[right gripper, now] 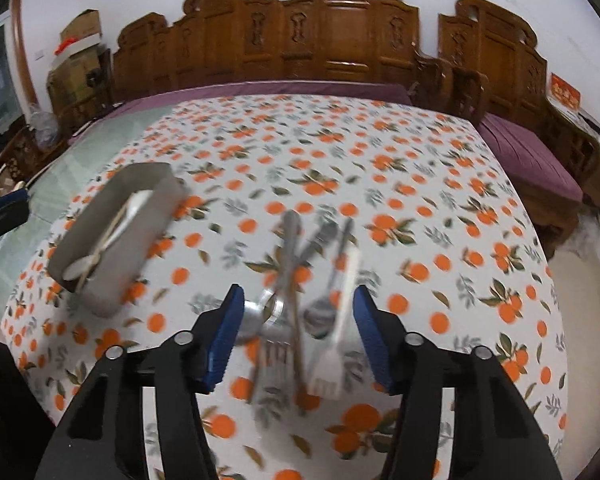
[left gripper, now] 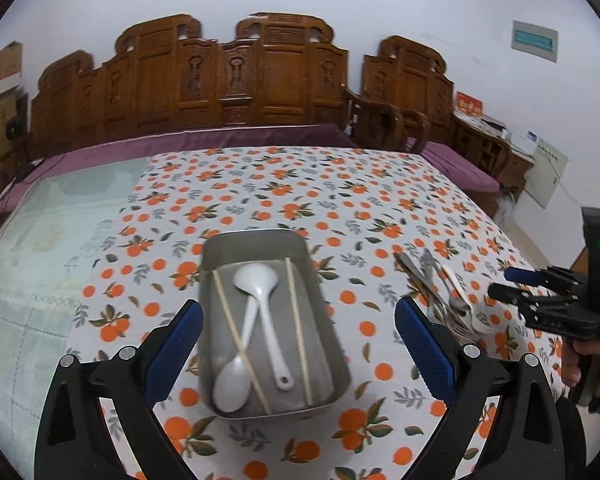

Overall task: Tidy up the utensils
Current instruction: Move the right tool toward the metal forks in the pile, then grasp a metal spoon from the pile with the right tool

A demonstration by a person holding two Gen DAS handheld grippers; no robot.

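Metal tray (left gripper: 216, 256) on orange-print tablecloth (left gripper: 284, 184), holding two white spoons (left gripper: 256, 280) and two chopsticks (left gripper: 298, 332). Loose pile of metal cutlery (right gripper: 288, 280) plus white fork (right gripper: 340, 336) right of tray. My left gripper (left gripper: 300, 340) spread wide above tray, empty. My right gripper (right gripper: 300, 336) spread over pile, gripping nothing.

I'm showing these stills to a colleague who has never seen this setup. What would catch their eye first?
Probably the metal tray in the middle of the orange-print tablecloth, holding two white spoons and two chopsticks, framed by the open left claw. Next, the loose pile of metal cutlery with a white fork on the cloth to the tray's right, where the open right claw hovers over it.
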